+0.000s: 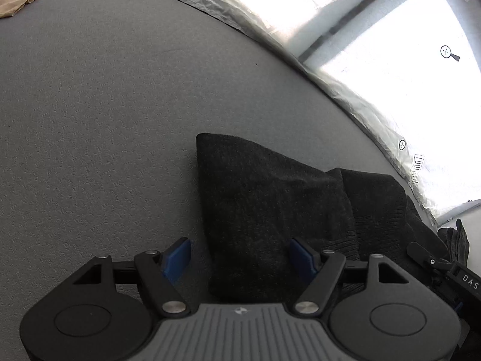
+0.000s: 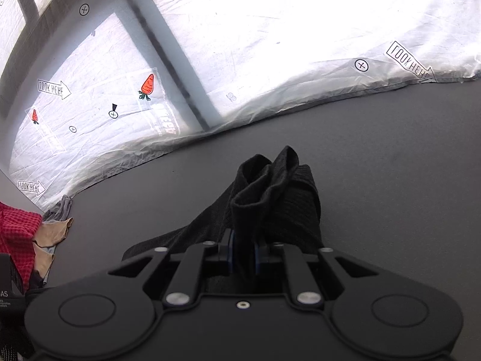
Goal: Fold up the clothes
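A dark knit garment [image 1: 270, 207] lies on the grey table surface [image 1: 105, 120], a flat squared section nearest me and more folds to its right. My left gripper [image 1: 240, 260] is open just above it, its blue pads [image 1: 177, 258] spread to either side of the cloth's near edge. In the right wrist view the same black garment [image 2: 276, 192] is bunched and lifted, and my right gripper [image 2: 243, 258] is shut on a pinch of it. The other gripper's black body [image 1: 445, 267] shows at the right edge of the left wrist view.
A crinkled white plastic sheet [image 2: 300, 45] with carrot stickers and "LOOK HERE" arrows borders the table's far side. A pile of other clothes, red checked [image 2: 15, 234] and beige [image 2: 48, 240], sits at the left. A beige cloth [image 1: 15, 3] lies at the far left corner.
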Demonstrator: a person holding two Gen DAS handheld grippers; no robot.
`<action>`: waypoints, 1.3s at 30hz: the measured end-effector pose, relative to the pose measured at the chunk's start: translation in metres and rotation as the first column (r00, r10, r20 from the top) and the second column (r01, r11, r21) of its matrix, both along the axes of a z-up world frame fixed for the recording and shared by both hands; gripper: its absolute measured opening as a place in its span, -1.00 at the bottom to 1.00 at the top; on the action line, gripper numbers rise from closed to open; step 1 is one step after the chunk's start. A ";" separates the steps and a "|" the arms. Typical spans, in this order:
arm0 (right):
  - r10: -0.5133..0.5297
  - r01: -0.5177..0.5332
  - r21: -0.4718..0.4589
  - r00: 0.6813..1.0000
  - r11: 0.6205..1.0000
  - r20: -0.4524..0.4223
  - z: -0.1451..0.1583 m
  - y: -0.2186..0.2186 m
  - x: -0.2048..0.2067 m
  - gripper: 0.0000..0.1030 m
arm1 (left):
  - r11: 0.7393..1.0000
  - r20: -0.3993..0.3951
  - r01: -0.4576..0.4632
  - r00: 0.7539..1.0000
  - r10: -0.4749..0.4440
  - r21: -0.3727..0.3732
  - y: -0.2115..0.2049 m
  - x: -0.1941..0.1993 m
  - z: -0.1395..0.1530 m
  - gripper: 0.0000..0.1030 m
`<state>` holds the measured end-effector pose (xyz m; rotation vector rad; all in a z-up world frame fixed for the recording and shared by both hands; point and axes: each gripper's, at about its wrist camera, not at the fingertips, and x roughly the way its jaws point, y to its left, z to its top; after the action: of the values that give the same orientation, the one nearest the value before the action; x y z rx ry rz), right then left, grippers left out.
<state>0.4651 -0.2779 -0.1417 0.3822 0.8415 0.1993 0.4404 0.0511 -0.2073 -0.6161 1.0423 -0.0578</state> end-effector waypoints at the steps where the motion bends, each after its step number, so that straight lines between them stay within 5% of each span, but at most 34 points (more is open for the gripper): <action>1: -0.039 0.039 -0.004 0.997 0.999 -0.061 -0.008 -0.006 0.004 -0.46 | 1.000 0.000 0.001 1.000 -0.001 0.000 0.000 0.000 0.000 0.46; 3: -0.075 0.063 -0.080 0.985 0.995 -0.155 -0.024 -0.014 0.007 -0.43 | 1.000 -0.001 0.006 1.000 -0.006 0.017 -0.001 0.000 0.001 0.47; 13: -0.184 0.183 -0.020 0.980 0.983 -0.079 -0.019 -0.058 -0.011 -0.08 | 0.982 0.016 0.064 0.998 -0.068 0.176 -0.017 0.010 0.013 0.52; 16: -0.139 0.140 0.013 0.989 0.990 -0.055 -0.024 -0.062 0.005 0.17 | 0.982 0.000 0.071 0.997 -0.072 0.175 -0.018 0.017 0.010 0.52; 23: 0.038 -0.040 -0.033 0.997 0.999 -0.073 -0.042 -0.051 0.055 0.31 | 0.983 -0.036 0.080 0.996 -0.075 0.163 -0.028 0.034 0.003 0.59; 31: 0.096 -0.099 -0.022 0.990 0.995 -0.101 -0.053 -0.034 0.071 0.35 | 0.965 -0.038 0.119 0.993 -0.113 0.235 -0.047 0.037 0.001 0.70; 33: 0.109 -0.112 -0.022 0.988 0.994 -0.106 -0.055 -0.030 0.074 0.25 | 0.957 -0.037 0.139 0.990 -0.134 0.253 -0.050 0.037 0.002 0.52; 35: 0.114 -0.119 -0.039 0.988 0.992 -0.105 -0.052 -0.025 0.071 0.03 | 0.953 -0.024 0.156 0.988 -0.155 0.260 -0.052 0.037 0.005 0.18; 37: 0.120 -0.126 -0.053 0.987 0.991 -0.103 -0.049 -0.020 0.068 -0.36 | 0.952 -0.012 0.151 0.988 -0.154 0.265 -0.054 0.037 0.008 -0.37; 39: 0.105 -0.113 -0.087 0.990 0.990 -0.090 -0.044 -0.015 0.063 -0.54 | 0.956 -0.006 0.137 0.990 -0.141 0.261 -0.053 0.037 0.010 -0.58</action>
<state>0.5284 -0.2930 -0.1855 0.2597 0.9531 0.2458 0.4771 -0.0017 -0.1970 -0.3026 1.0586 -0.0469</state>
